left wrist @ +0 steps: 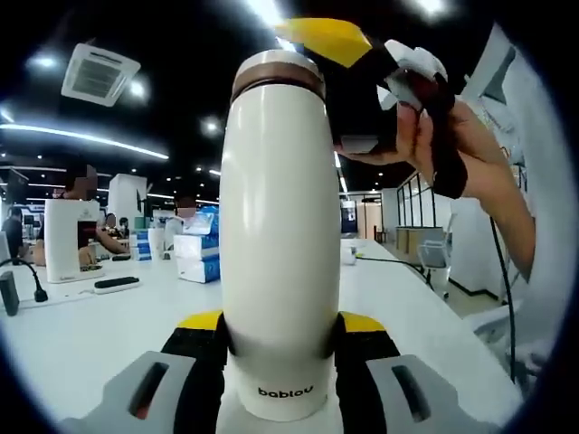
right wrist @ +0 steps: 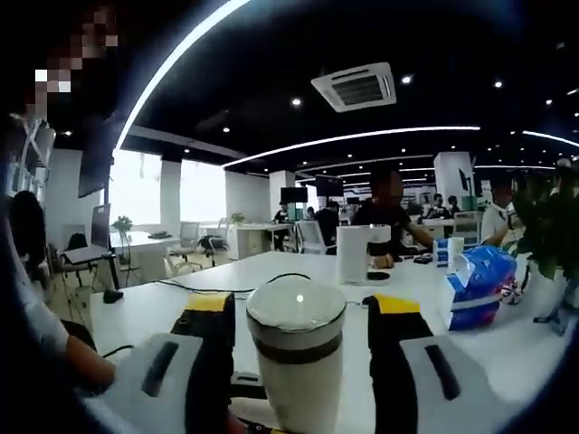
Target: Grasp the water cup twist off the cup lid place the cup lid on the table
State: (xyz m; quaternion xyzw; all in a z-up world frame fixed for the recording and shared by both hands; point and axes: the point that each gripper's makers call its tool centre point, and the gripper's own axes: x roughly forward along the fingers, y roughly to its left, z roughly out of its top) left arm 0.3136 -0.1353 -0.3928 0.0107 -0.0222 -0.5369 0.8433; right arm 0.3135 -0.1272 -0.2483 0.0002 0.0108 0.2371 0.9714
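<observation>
The left gripper [left wrist: 280, 348] clamps the cup [left wrist: 280, 262] low on its body, upright over the desk [left wrist: 99, 334]. The right gripper [right wrist: 298, 334] stands astride the lid [right wrist: 297, 316], jaws just beside it with slim gaps either side, so not yet pinching. In the left gripper view it sits at the cup's top. To do this well: close squarely on the lid's band, keep the jaws level, twist about the cup's axis while the left holds firm.
</observation>
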